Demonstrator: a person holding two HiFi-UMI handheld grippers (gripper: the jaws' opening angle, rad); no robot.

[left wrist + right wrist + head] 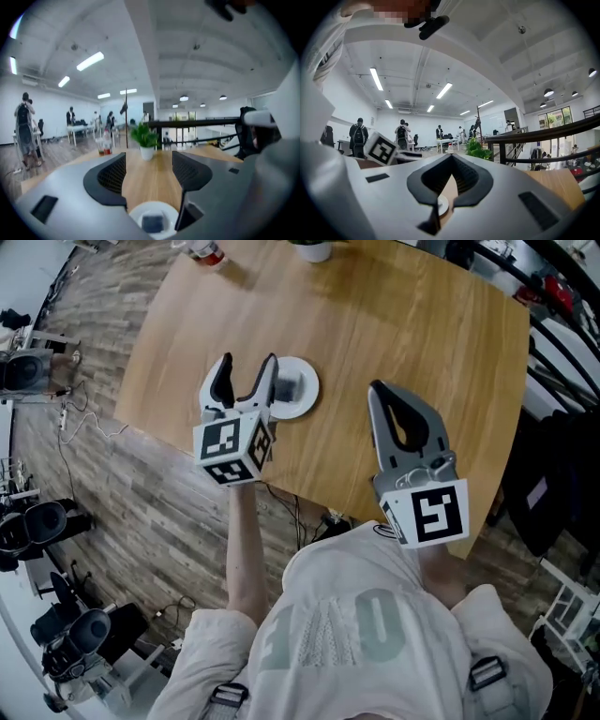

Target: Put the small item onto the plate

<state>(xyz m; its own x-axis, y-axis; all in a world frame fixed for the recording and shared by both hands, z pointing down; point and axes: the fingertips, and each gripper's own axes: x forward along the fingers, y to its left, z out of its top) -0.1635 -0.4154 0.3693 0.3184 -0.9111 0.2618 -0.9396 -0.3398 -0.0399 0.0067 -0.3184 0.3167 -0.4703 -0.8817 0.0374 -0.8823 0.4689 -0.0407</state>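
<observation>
A small white plate (309, 390) sits on the round wooden table (403, 324), near its front edge. A small dark grey square item (286, 387) lies on the plate. My left gripper (248, 365) hovers just left of the plate, open, with nothing between its fingers. In the left gripper view the plate (136, 216) and the item (152, 223) show low between the spread jaws of the left gripper (149, 169). My right gripper (375, 388) is to the right of the plate, shut and empty. The right gripper (451, 156) frames a sliver of the plate (442, 205).
A potted plant (312, 247) and a bottle (202, 251) stand at the table's far edge. The plant (146, 139) and bottle (104, 144) also lie ahead of the left gripper. Camera gear (37, 521) and cables lie on the floor at left. People stand far off.
</observation>
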